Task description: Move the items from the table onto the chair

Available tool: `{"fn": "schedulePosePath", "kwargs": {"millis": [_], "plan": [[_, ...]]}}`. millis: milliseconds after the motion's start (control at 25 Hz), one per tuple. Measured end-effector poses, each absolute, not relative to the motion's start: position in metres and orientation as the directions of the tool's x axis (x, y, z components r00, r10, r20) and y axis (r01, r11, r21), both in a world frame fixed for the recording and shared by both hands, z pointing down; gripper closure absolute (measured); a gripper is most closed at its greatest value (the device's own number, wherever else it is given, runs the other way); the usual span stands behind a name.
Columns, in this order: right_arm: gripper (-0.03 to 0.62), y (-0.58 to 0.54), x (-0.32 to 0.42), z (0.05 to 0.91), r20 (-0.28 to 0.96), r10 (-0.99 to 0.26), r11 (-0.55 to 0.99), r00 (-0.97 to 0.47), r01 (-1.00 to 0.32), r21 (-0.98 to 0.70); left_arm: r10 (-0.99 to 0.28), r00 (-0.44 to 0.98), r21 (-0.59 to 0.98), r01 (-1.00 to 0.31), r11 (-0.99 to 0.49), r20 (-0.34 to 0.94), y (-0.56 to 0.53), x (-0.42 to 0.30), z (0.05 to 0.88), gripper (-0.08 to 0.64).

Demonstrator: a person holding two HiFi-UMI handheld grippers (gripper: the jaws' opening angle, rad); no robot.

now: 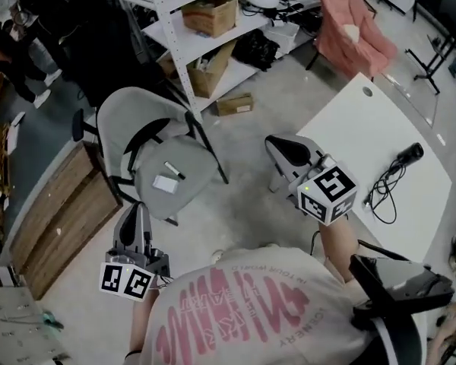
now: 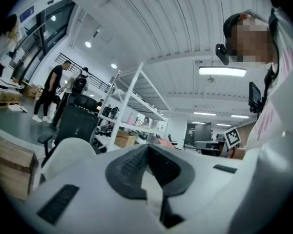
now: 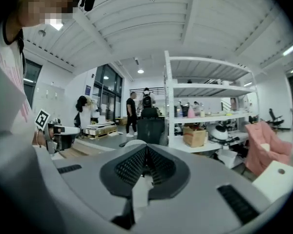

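Left gripper (image 1: 135, 210) and right gripper (image 1: 276, 144) are both closed and empty, so the right should swing to the black corded tool (image 1: 407, 155) on the table (image 1: 349, 128) at the right, spreading its fingers (image 3: 158, 167) early.

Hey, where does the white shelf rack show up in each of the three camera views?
Head view: the white shelf rack is at the top, left of centre, seen from above.
Left gripper view: the rack stands in the middle, slightly left.
Right gripper view: the rack fills the centre right.
Shared landmark: the open cardboard box on one of its shelves, also seen at and.
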State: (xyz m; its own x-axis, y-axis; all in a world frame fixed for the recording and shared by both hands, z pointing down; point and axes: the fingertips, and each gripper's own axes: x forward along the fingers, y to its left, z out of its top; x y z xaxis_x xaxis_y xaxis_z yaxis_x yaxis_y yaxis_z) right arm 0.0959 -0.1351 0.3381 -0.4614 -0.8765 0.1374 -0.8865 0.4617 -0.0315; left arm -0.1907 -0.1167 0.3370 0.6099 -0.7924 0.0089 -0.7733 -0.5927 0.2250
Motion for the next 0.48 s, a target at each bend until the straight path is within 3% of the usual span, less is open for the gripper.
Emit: {"fn": "schedulePosePath", "kwargs": {"millis": [160, 480], "plan": [[0.578, -0.104, 0.189, 0.336, 0.143, -0.957, 0.247, -0.251, -0.968, -0.047, -0.672, 0.74, 0.231, -0.654, -0.72, 0.0, -0.145, -0.115, 0.331, 0.551], [0.577, 0.011, 0.363, 0.371, 0.174, -0.979, -0.13, 0.111, -0.986, -0.105, -0.432, 0.902, 0.234, -0.416, -0.878, -0.015, -0.126, 0.057, 0.349, 0.551]]}}
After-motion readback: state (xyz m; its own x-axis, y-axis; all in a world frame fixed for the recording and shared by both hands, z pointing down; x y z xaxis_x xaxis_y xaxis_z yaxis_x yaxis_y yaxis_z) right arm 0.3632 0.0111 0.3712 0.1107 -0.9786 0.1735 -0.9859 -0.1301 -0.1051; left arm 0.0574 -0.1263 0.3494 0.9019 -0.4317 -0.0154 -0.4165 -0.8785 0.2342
